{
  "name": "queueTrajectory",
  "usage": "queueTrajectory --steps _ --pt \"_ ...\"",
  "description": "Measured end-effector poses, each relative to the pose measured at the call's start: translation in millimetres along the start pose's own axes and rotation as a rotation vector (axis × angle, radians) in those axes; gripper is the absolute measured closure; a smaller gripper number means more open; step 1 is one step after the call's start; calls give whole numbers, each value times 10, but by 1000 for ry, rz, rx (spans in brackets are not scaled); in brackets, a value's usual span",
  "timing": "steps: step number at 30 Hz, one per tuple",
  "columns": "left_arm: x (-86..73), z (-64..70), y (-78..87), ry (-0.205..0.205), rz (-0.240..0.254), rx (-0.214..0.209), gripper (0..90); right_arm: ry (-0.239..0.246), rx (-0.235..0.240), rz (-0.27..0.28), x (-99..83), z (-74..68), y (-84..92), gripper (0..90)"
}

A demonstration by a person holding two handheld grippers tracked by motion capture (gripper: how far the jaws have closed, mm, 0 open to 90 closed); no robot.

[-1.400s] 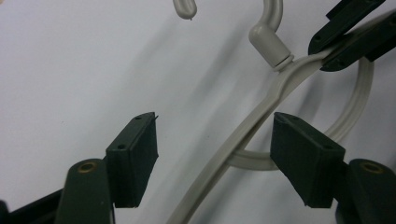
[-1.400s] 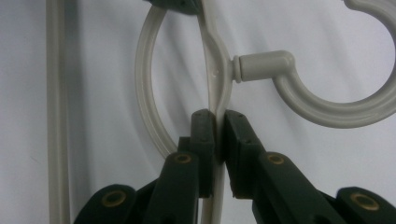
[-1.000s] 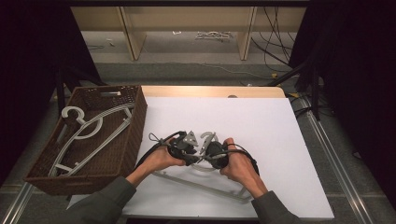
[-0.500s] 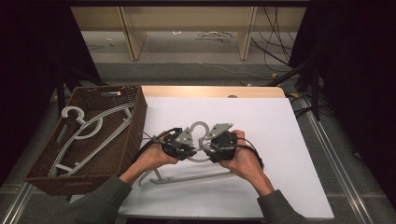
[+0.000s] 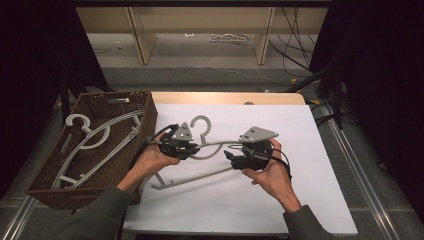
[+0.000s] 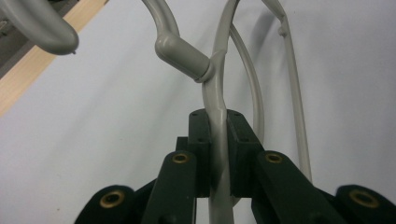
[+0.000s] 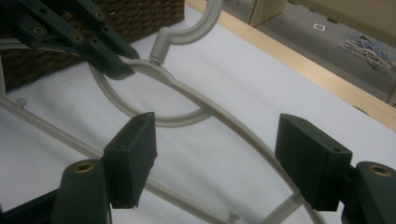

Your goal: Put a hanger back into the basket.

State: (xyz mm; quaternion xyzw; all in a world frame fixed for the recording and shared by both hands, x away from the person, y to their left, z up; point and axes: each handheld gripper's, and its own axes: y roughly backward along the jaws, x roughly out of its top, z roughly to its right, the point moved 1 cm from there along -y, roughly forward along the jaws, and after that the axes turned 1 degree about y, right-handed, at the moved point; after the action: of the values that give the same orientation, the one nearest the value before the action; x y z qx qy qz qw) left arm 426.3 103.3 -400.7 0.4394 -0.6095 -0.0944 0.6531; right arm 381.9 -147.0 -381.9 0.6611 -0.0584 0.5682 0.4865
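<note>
While left tool (image 6: pixel 218 154) clamps hanger (image 6: pixel 215 88) | right tool (image 7: pixel 217 158) just opened, empty

A person's 2 forearms wear dull grey-green long sleeves (image 5: pixel 107 207) reaching the wrists. Each hand carries a black gripper: the left gripper (image 5: pixel 186 148) and right gripper (image 5: pixel 234 156) each bear a grey 3-cornered plate on top and trail a thin black cable. Their black jaws are blocky, joined by arms with brass-coloured rivets (image 6: pixel 180 158).
</note>
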Motion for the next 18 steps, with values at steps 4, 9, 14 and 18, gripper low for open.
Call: queueTrajectory --steps 4,9,14,18 --pt "27 -18 99 10 24 15 820 -49 -7 56 -50 37 71 305" --pt "56 -59 266 43 65 43 820 -83 -10 103 -104 25 130 292" --pt "65 -121 477 59 100 86 820 -86 -10 112 -207 -43 128 292" --pt "53 -173 645 88 143 104 820 -86 -2 107 -293 -91 114 290"
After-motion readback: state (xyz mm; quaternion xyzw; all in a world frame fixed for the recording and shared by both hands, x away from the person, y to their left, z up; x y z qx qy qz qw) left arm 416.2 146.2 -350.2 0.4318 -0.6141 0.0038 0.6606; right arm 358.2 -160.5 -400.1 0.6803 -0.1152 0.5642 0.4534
